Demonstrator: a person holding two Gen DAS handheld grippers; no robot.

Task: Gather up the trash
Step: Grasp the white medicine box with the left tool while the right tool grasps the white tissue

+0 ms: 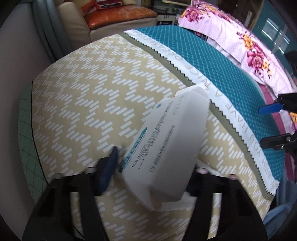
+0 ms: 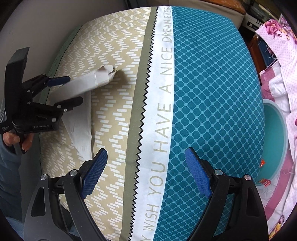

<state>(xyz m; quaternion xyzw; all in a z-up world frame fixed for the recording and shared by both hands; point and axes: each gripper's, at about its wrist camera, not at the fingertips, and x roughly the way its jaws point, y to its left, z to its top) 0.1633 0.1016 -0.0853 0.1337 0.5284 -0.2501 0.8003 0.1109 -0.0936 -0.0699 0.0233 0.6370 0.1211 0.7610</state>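
Note:
A white carton [image 1: 167,140] with small print on its side sits between the fingers of my left gripper [image 1: 157,159]. The blue left pad [image 1: 109,166] is against its edge, and the carton hides the right finger. The right wrist view shows the left gripper [image 2: 75,90] with a finger on each side of the carton [image 2: 87,81], whose far end is raised above the beige patterned bedcover [image 2: 111,111]. A crumpled white tissue [image 2: 79,129] lies on the cover under that gripper. My right gripper [image 2: 146,153] hangs open and empty over the white lettered strip.
A teal basin [image 2: 274,140] sits at the bed's right edge with a small red box [image 2: 264,182] beside it. A floral quilt [image 1: 250,46] lies along the far side. An orange-cushioned seat [image 1: 118,16] stands beyond the bed. A hand [image 2: 14,139] holds the left gripper.

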